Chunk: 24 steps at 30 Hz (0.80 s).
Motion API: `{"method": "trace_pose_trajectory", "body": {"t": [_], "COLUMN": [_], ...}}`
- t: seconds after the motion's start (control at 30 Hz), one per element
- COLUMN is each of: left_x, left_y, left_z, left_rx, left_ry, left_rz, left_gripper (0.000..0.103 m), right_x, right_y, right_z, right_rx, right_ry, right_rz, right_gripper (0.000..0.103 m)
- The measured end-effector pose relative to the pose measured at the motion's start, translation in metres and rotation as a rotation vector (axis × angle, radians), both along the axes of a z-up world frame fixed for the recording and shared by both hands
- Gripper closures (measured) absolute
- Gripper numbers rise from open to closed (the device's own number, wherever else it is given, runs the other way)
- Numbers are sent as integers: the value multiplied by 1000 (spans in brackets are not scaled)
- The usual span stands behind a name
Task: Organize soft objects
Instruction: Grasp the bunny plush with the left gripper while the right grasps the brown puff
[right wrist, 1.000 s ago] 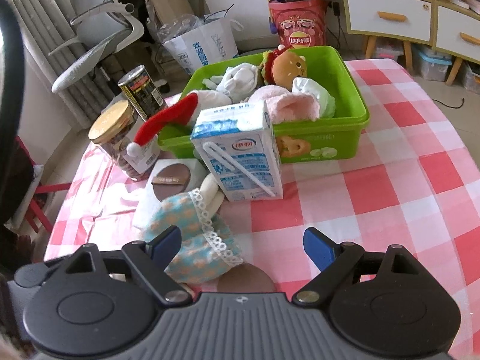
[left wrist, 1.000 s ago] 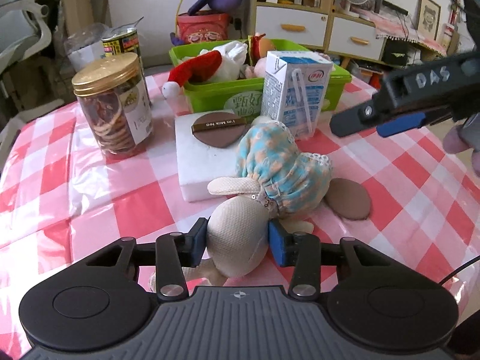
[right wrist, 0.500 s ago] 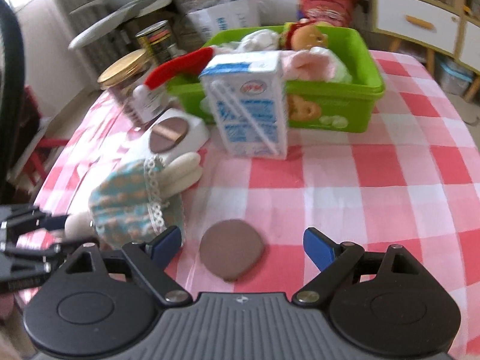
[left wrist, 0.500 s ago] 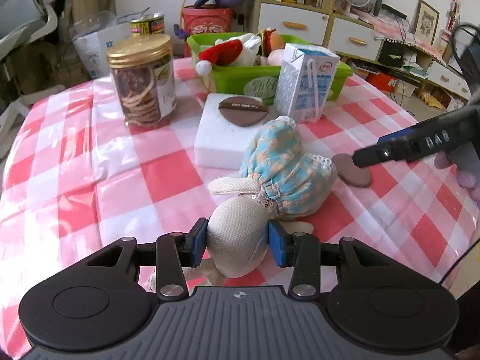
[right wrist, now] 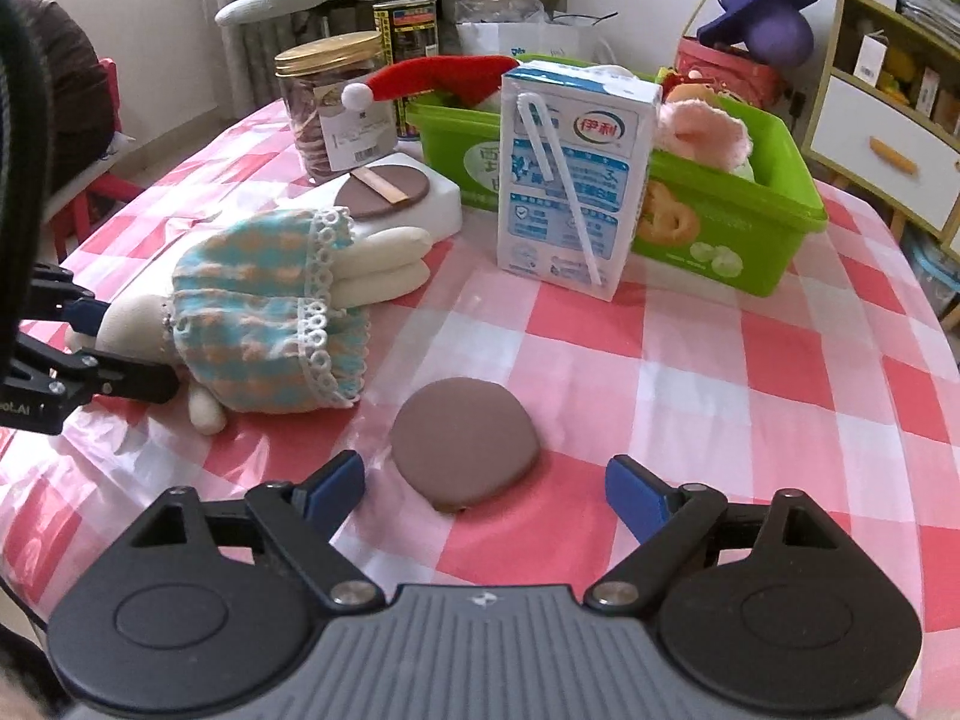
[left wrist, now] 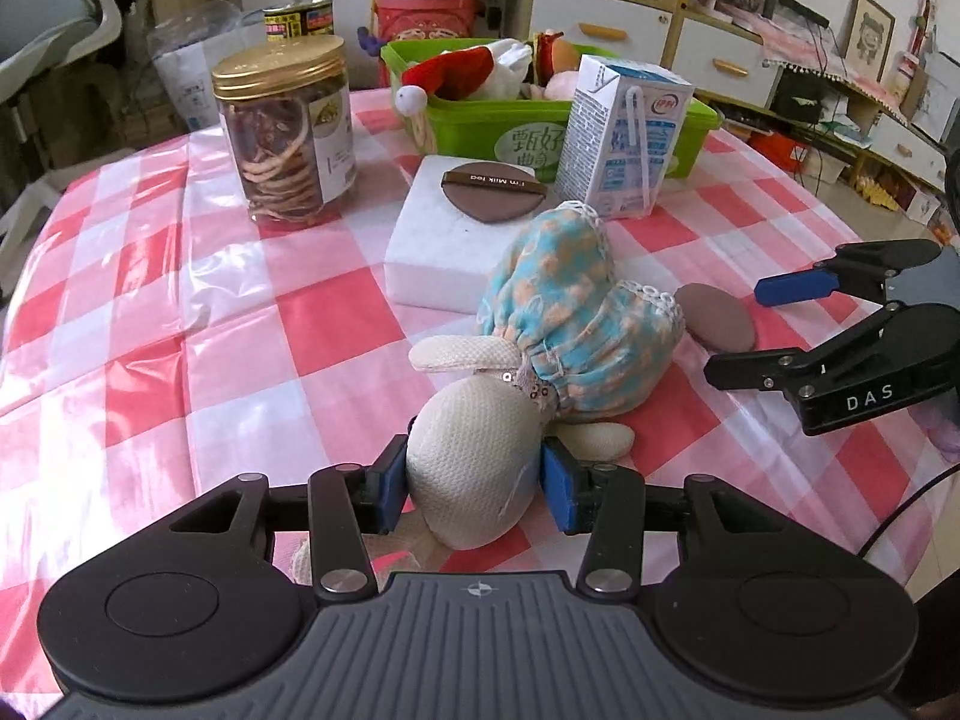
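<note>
The left claw [left wrist: 474,483] pinches the cream head of a stuffed rabbit [left wrist: 564,348], its blue pads pressed against either side of the mesh fabric, while the toy lies on its side on a worktop [left wrist: 150,324] covered in pink-and-white checked plastic. The rabbit wears a blue-and-orange dress with lace trim, and its legs point toward a white foam block [left wrist: 438,252] that carries a brown powder puff with a ribbon [left wrist: 493,195]. The right claw [right wrist: 483,489] hangs low over the cloth with its jaws spread and closing around a second, plain brown puff [right wrist: 465,441], which lies flat between the blue pads; neither pad touches it. That puff rests just beside the hem of the rabbit's dress. Behind it stands a blue-and-white milk carton [right wrist: 576,180] with a straw taped to its face, set close against a green plastic bin [right wrist: 732,222]. The bin holds other soft items, among them a red Santa hat [right wrist: 438,81] draped over its rim and a pink plush piece [right wrist: 702,132]. A clear jar with a gold lid [left wrist: 285,132] stands to the left of the foam block, a tin can behind it.
</note>
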<state>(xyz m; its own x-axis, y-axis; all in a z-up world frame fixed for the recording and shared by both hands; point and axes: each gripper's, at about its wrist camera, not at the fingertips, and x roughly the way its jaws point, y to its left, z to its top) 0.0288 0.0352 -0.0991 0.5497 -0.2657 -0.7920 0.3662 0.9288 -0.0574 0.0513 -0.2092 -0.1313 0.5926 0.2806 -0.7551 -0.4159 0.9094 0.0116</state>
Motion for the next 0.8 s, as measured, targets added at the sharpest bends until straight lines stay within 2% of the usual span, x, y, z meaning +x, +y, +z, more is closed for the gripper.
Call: {"method": "trace_pose_trajectory", "body": {"t": [0.13,0.3,0.47,0.8], "left_x": [1,0,-1,-2], "left_y": [1,-2,-4,2], "left_z": [1,4,11,29], "left_rx": [-10,-22,-40,-106], "left_ry": [5,-5,-21,-56], "left_rz": [7,-1,-8,13], "left_gripper": [58,59,60,60], "right_x": [-1,-6,-7,-7], "right_y": [4,11,14,-1], "right_z": [1,6,10,32], "right_rx": [0,4,1,83], "right_ry": [-16,-25,-29,-46], "right_rz": [24,62,67,12], "right_gripper": [44,68,70,70]}}
